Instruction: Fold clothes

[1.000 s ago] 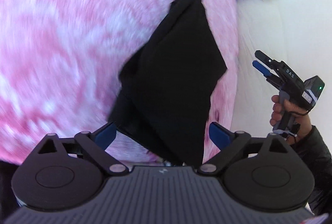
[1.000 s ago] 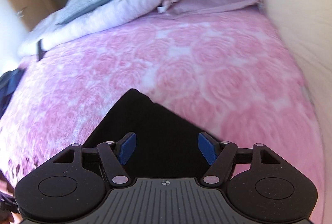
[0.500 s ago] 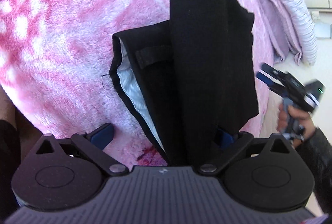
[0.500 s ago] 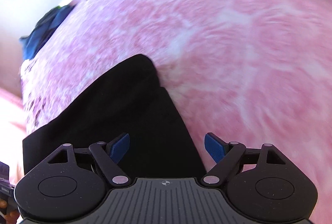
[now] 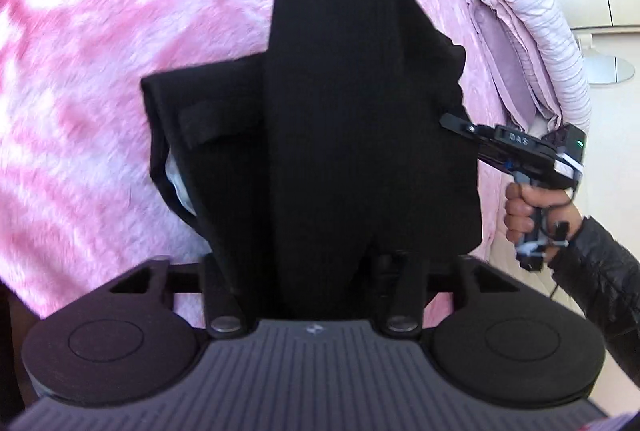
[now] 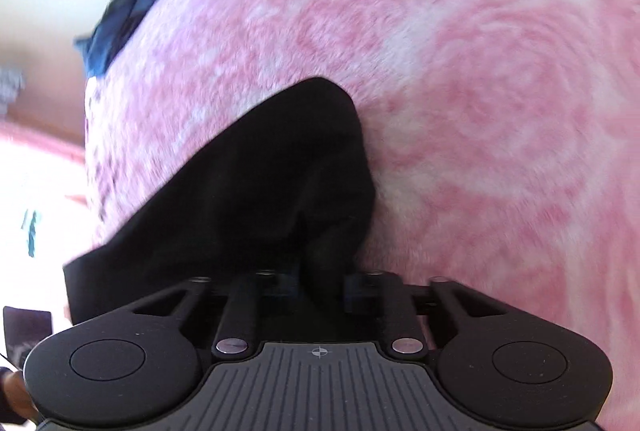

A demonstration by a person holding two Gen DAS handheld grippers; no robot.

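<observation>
You've got the black garment (image 5: 344, 135) partly folded on the pink bed (image 5: 100, 43), and both claws, left claw (image 5: 312, 263) and right claw (image 6: 320, 283), are closing on its near edges with cloth between them, so the next fold remains.

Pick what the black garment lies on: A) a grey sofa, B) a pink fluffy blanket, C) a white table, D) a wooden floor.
B: the black garment rests on the pink blanket, which spreads around it in both wrist views.
</observation>
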